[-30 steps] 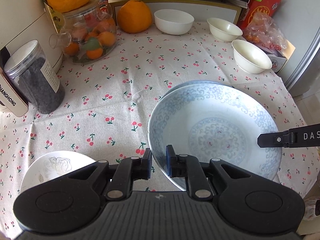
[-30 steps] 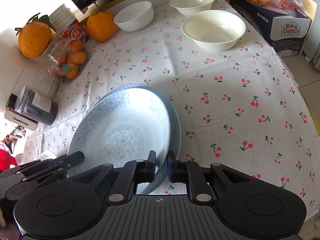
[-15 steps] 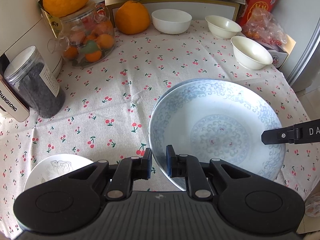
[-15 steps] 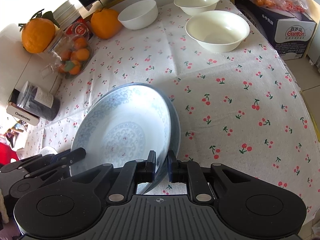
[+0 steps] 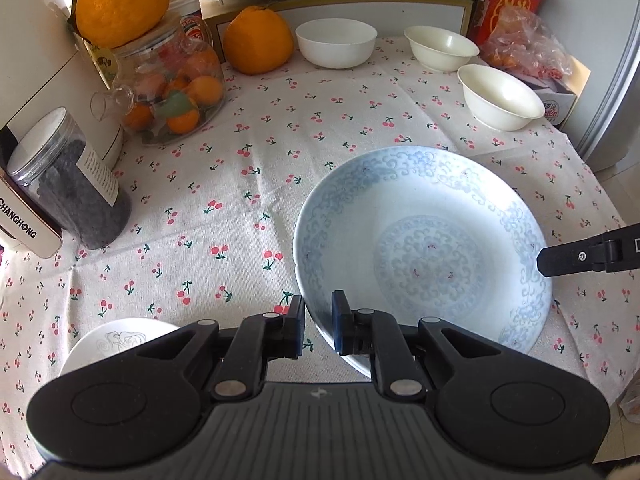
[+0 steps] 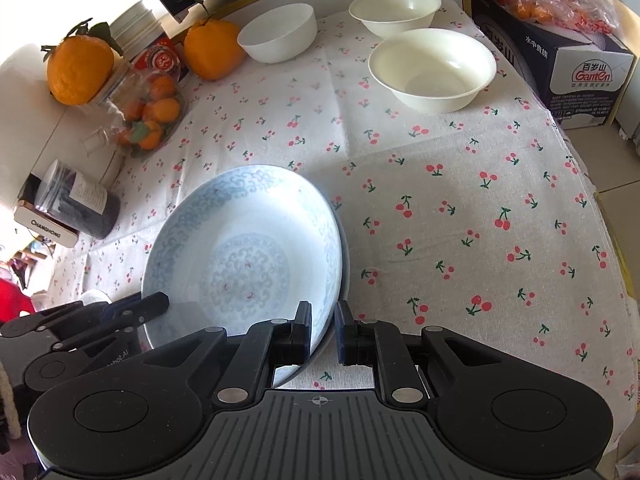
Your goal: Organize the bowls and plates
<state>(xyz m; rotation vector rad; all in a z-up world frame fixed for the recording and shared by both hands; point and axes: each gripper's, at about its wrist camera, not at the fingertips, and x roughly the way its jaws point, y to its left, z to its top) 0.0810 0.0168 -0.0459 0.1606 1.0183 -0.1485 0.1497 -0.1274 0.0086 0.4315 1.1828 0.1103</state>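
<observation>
A blue-patterned plate (image 5: 424, 240) (image 6: 240, 248) sits tilted over a second plate, of which only a grey rim (image 6: 345, 264) shows on its right side. My left gripper (image 5: 318, 320) is shut on the upper plate's near-left rim. My right gripper (image 6: 323, 328) is shut on its near-right rim. Each gripper also shows in the other view: the right gripper (image 5: 560, 258) at the plate's right edge, the left gripper (image 6: 152, 306) at its lower left. One white bowl (image 5: 336, 42) and two cream bowls (image 5: 440, 46) (image 5: 500, 96) stand at the back.
A small white dish (image 5: 116, 340) lies near the front left. A dark-filled jar (image 5: 68, 184), a glass jar of fruit (image 5: 176, 92) and two large oranges (image 5: 256, 40) line the left and back. A boxed carton (image 6: 580, 68) borders the right.
The upper plate now covers the lower one more squarely; the lower plate's far rim no longer shows in the left wrist view. Both grippers keep their hold.
</observation>
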